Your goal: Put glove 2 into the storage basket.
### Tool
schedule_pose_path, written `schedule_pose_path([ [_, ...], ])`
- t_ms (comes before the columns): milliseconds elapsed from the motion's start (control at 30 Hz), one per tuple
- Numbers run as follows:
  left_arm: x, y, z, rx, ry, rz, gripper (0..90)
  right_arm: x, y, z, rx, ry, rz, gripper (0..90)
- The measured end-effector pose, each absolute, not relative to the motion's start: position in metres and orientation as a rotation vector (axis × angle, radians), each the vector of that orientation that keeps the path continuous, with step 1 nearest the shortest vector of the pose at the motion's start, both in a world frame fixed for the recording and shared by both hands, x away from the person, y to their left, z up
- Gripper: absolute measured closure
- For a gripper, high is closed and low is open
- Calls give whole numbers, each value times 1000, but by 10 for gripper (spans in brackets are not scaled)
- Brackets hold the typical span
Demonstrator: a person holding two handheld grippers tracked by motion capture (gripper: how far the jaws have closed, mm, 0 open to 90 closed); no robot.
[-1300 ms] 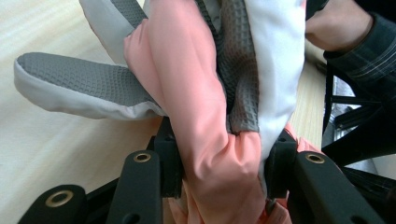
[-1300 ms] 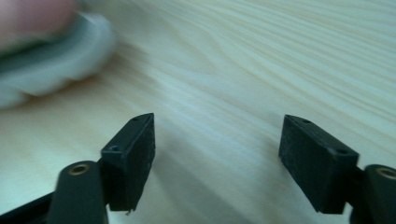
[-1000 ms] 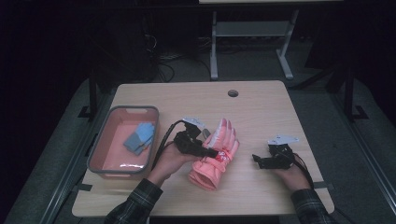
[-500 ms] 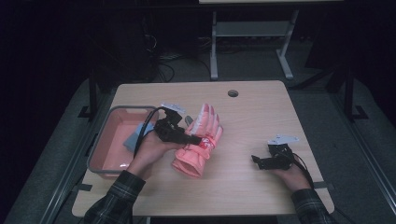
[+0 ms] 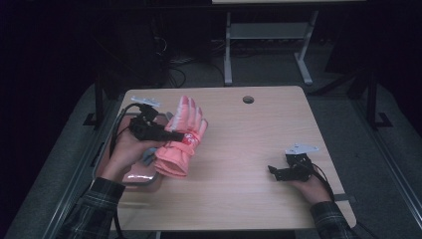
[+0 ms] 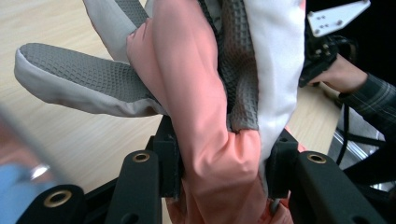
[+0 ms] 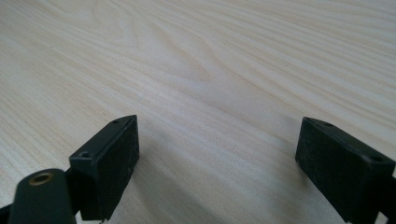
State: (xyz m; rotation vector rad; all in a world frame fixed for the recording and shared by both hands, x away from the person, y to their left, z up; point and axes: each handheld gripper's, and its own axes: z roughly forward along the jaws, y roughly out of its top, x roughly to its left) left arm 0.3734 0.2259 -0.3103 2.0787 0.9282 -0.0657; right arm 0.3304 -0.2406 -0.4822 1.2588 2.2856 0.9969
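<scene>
Table (image 5: pixel 239 149): wooden top, bare in the middle and on the right, so nothing stands in the glove's way there.
Tray (image 5: pixel 130 178): pink, at the table's left edge, largely hidden under the left forearm and the glove; something blue lies in it. It looks like the place the glove is headed for.
Glove (image 5: pixel 181 134): salmon-pink winter glove with a grey textured palm, lifted off the table and hanging over the tray's right rim, fingers pointing away from the person, cuff drooping toward them.
Left tongs (image 5: pixel 171 135): clamped across the glove near the wrist; in the left gripper view the fabric (image 6: pixel 205 140) is bunched tight between both jaws, thumb sticking out to one side.
Right tongs (image 5: pixel 272 172): resting on the table at the right, jaws wide apart with nothing between them, well apart from the glove.
Step in hand: my reading is a carry of the glove to the tray.
Doing it well: hold the squeeze firm, since the padding is soft and could slip; keep the glove high enough that the drooping cuff clears the rim; bring it over the tray's middle before letting go.
Risk: the cuff may catch the rim and leave the glove draped half outside.
</scene>
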Motion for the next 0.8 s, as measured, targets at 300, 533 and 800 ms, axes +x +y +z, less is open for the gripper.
schedule_pose_path([
  [300,374,285,-311,2031,1043,-8,573,330,-241,-482,1259,2286,997,129],
  [533,379,318,-327,2009,1127,-8,572,330,-241,-482,1260,2285,996,130],
  [800,386,332,-347,2030,1192,-6,567,330,-240,-482,1261,2283,996,129],
])
